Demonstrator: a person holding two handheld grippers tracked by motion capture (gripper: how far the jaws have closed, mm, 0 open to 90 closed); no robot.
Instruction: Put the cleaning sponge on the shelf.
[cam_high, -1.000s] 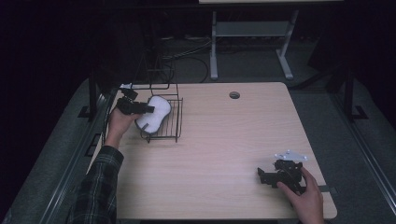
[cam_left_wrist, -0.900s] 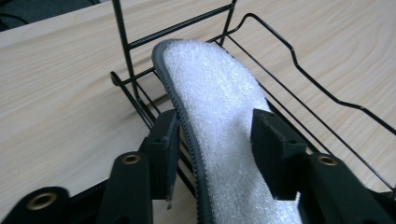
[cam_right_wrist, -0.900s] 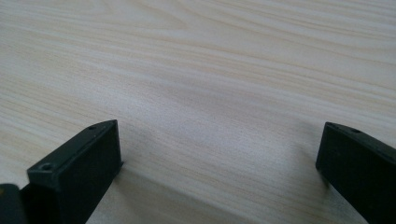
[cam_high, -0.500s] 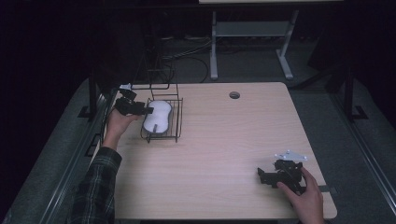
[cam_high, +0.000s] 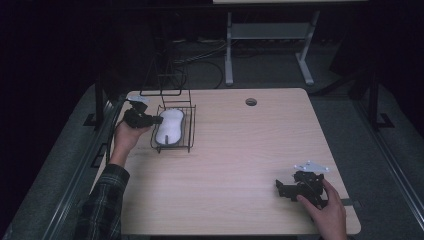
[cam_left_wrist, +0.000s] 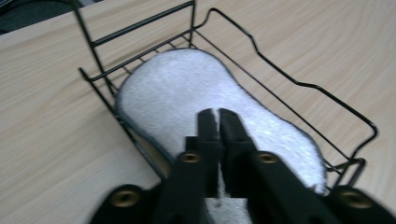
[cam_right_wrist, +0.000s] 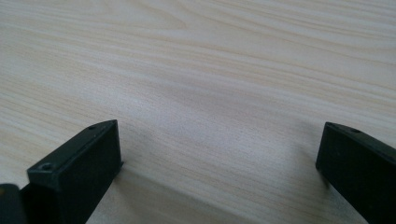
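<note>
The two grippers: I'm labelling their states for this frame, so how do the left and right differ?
The left gripper has its jaws shut, empty, above the white pad in the wire basket; the right gripper stands wide open over bare table. The left is at the table's far-left edge, the right near-right. Both are black and hand-held.

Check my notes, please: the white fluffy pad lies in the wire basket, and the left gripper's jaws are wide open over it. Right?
Not quite. The white fluffy pad does lie in the wire basket, but the left gripper has its jaws closed together, as the left gripper view shows.
</note>
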